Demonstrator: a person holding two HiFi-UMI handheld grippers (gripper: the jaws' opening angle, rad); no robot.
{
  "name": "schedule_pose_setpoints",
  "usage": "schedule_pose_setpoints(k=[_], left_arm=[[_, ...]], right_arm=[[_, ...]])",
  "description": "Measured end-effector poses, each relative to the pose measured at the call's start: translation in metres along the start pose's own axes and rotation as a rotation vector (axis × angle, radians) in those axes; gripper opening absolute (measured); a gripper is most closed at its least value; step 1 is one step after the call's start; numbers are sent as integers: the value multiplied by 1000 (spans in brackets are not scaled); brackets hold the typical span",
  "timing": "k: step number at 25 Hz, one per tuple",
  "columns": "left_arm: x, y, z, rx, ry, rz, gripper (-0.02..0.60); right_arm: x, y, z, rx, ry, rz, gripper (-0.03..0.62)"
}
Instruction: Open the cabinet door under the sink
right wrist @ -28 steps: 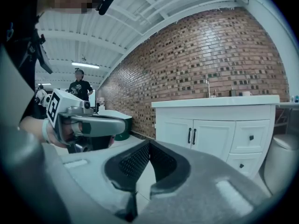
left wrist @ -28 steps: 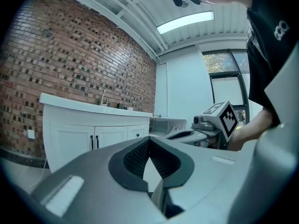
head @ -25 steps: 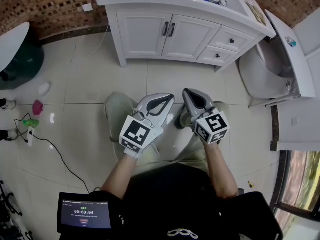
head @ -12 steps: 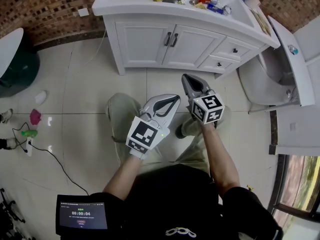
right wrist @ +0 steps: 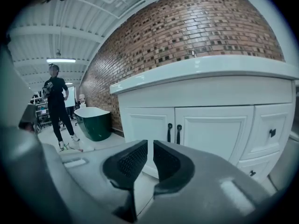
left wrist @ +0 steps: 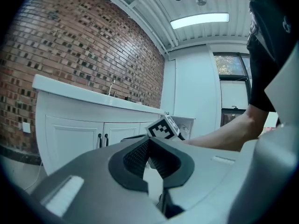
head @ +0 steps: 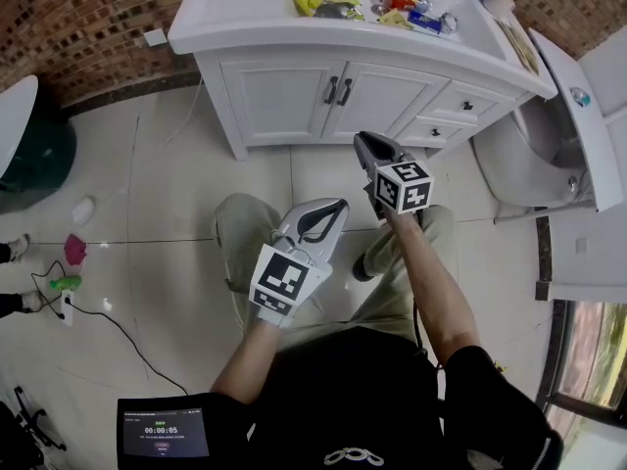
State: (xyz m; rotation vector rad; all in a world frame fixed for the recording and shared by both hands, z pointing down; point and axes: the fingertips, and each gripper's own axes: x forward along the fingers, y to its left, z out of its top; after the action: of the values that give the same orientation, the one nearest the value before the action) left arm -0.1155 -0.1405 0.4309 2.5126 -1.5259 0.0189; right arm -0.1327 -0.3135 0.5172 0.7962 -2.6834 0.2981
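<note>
The white sink cabinet (head: 284, 101) has two doors that stand closed under the counter, with a pair of black handles (head: 338, 91) at the middle. These handles (right wrist: 174, 133) show straight ahead in the right gripper view, a short way beyond the jaws. My right gripper (head: 361, 142) reaches toward them; its jaws have just been opening to a narrow gap (right wrist: 150, 144), with nothing between them. My left gripper (head: 338, 207) hangs lower and further back over the person's knee, its pads (left wrist: 140, 155) meeting at the tip, empty. The handles (left wrist: 103, 140) lie to its left.
Snack packets (head: 323, 0) lie on the counter. Drawers (head: 460, 96) sit right of the doors, and a toilet (head: 529, 145) stands further right. A dark green tub (right wrist: 91, 120) and a standing person (right wrist: 56, 106) are at the left. A cable (head: 108, 311) crosses the floor.
Both grippers have moved forward toward the cabinet, the right one much farther. The right gripper now leads the left instead of sitting beside it.
</note>
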Motion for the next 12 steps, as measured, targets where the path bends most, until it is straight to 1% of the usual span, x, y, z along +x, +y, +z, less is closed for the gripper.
schedule_pose_setpoints(k=[2, 4, 9, 12], left_arm=[[5, 3, -2, -10, 10, -4, 17], [8, 8, -4, -19, 15, 1, 17], [10, 19, -9, -25, 22, 32, 15], [12, 26, -2, -37, 0, 25, 17]], right_arm=[[15, -13, 0, 34, 5, -9, 21], [30, -27, -3, 45, 12, -32, 35], [61, -54, -23, 1, 38, -150, 87], [80, -65, -29, -3, 59, -174, 91]])
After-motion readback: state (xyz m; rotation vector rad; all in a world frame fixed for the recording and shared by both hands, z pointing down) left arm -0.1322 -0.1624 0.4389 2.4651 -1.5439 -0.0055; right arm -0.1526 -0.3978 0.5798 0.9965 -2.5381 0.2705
